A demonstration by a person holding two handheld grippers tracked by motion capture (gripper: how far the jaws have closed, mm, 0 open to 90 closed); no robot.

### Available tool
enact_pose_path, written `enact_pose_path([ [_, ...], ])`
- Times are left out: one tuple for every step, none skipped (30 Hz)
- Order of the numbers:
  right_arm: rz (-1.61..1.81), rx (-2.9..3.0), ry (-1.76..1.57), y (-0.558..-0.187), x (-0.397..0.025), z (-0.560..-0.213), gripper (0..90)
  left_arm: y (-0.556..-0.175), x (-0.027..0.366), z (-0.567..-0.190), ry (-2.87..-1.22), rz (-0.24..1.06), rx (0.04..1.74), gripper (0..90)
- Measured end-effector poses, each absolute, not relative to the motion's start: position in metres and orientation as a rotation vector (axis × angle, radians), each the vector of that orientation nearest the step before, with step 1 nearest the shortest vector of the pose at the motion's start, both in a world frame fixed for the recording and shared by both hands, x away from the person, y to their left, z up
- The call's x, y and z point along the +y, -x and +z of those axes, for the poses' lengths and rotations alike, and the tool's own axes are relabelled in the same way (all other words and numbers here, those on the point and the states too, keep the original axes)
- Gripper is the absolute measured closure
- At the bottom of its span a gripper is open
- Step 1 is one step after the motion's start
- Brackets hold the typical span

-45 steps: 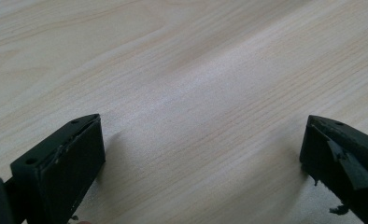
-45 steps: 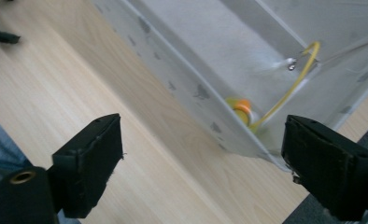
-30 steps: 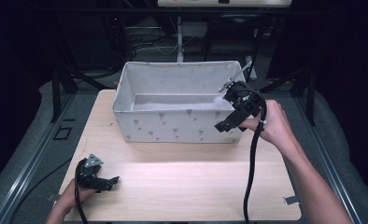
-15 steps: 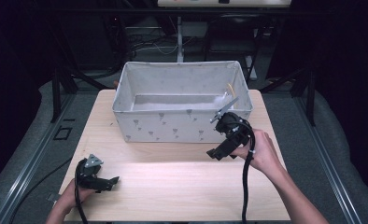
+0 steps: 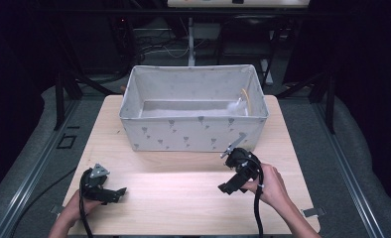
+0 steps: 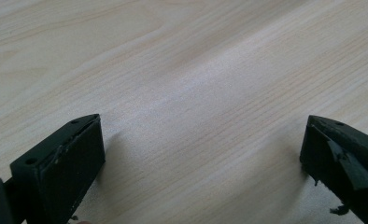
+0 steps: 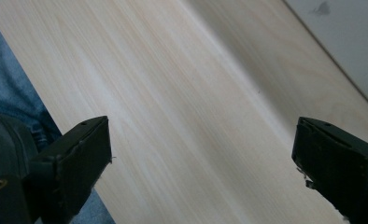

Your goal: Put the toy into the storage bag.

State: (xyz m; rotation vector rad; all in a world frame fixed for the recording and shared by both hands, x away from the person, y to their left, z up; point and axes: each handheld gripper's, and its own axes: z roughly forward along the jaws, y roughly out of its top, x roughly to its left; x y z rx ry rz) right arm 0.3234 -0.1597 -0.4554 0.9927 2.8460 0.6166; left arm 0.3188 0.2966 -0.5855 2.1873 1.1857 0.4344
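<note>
Dark surroundings ring a pale wooden table (image 5: 183, 198), and from the high view your fabric bin (image 5: 193, 134) sits at its far half, open-topped, grey-white with small printed shapes. Inside, against its right wall, lies something pale and fluffy with a thin yellowish loop (image 5: 245, 100) beside it; what it is you cannot tell from here. Your left gripper (image 5: 115, 192) rests low at the near left corner, well apart from the bin. Your right gripper (image 5: 227, 187) hovers near the table just in front of the bin's right front corner.

From the left gripper view, your jaws stand wide apart with nothing but bare wood grain (image 6: 196, 93) between them.

From the right gripper view, the jaws are likewise spread wide and empty over the table (image 7: 182, 107), with the bin's pale wall (image 7: 345, 42) at the upper right and blue cloth (image 7: 4, 98) past the table edge.

Watch the right hand: its trailing cable (image 5: 257, 208) could drag across the table, and a careless swing toward the bin would likely nudge the soft wall and shift the whole bin, since fabric sides give little resistance.
</note>
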Motion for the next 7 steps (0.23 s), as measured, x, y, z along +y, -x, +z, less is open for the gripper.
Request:
enact_pose_path([
  [0.617,2.846,-0.993,-0.323,-0.160,-0.455,4.8,-0.319,0.297,-0.586,-2.188,0.435,1.185,0.0],
  [0.634,2.846,-0.998,-0.323,-0.160,-0.458,5.3,-0.319,0.297,-0.585,-2.188,0.433,1.187,0.0],
  [0.615,2.857,-0.977,-0.322,-0.161,-0.461,5.6,-0.319,0.297,-0.585,-2.188,0.433,1.187,0.0],
  [0.617,2.854,-0.972,-0.321,-0.161,-0.463,6.1,-0.319,0.297,-0.585,-2.189,0.434,1.183,0.0],
  [0.601,2.844,-0.958,-0.321,-0.162,-0.465,7.7,-0.319,0.297,-0.585,-2.190,0.433,1.182,0.0],
  [0.607,2.838,-0.966,-0.320,-0.162,-0.467,9.7,-0.319,0.297,-0.585,-2.191,0.432,1.181,0.0],
  [0.593,2.838,-0.972,-0.321,-0.162,-0.469,11.6,-0.319,0.297,-0.585,-2.191,0.432,1.180,0.0],
])
